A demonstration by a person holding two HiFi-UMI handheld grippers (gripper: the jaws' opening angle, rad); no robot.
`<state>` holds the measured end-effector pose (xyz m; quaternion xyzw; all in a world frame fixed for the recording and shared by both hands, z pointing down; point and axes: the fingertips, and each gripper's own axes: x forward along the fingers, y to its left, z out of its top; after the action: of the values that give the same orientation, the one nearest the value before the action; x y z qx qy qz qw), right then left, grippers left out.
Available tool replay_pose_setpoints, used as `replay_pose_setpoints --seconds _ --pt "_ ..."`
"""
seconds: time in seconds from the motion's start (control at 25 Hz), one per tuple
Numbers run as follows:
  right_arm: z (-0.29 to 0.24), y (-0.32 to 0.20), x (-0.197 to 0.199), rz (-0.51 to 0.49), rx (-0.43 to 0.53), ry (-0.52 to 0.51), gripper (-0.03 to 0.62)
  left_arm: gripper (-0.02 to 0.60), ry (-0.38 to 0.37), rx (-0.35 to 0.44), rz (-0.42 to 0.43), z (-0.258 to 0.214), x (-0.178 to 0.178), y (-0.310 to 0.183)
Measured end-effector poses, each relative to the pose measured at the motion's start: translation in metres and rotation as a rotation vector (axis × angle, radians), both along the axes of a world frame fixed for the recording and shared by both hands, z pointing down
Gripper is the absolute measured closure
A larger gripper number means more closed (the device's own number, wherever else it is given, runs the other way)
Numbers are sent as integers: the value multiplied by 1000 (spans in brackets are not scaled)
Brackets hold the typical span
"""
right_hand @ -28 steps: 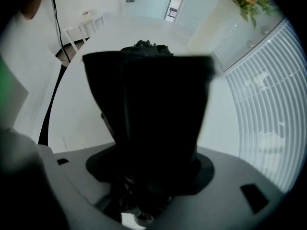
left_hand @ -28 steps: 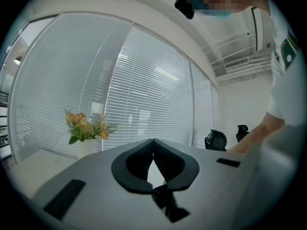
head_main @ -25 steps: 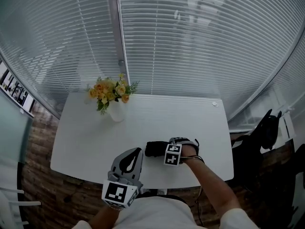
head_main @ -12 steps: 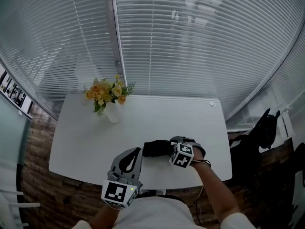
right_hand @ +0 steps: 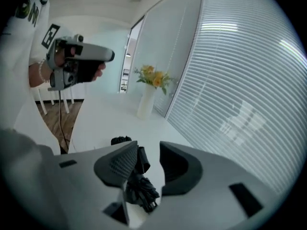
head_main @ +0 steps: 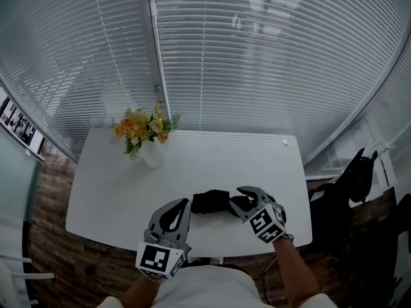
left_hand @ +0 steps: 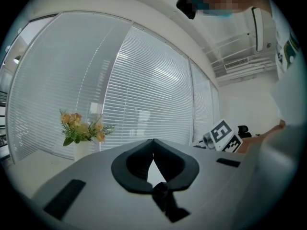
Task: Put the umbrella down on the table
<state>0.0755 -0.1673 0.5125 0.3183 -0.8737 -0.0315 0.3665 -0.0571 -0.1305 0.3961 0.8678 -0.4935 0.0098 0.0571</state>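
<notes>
Head view shows you the folded black umbrella (head_main: 210, 201) lying flat on the white table (head_main: 192, 159), close to the near edge. Its right end is just beside your right gripper (head_main: 239, 199), whose jaws are half apart and closing; in the right gripper view the umbrella shows through their gap, with neither pad pressing on it. Your left gripper (head_main: 184, 204) hovers at the near edge just left of the umbrella, tips together on nothing, and open tabletop runs beyond to the vase of flowers (head_main: 142, 133) at the far left corner.
</notes>
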Motion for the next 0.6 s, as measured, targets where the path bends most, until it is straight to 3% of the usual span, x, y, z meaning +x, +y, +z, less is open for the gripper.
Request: replay_pose_setpoints --seconds 0.24,0.6 --pt "-61 9 19 141 103 -260 468 569 -2 7 -2 -3 2 -1" --pt "-123 45 31 230 252 -398 511 568 16 21 4 -16 7 -2"
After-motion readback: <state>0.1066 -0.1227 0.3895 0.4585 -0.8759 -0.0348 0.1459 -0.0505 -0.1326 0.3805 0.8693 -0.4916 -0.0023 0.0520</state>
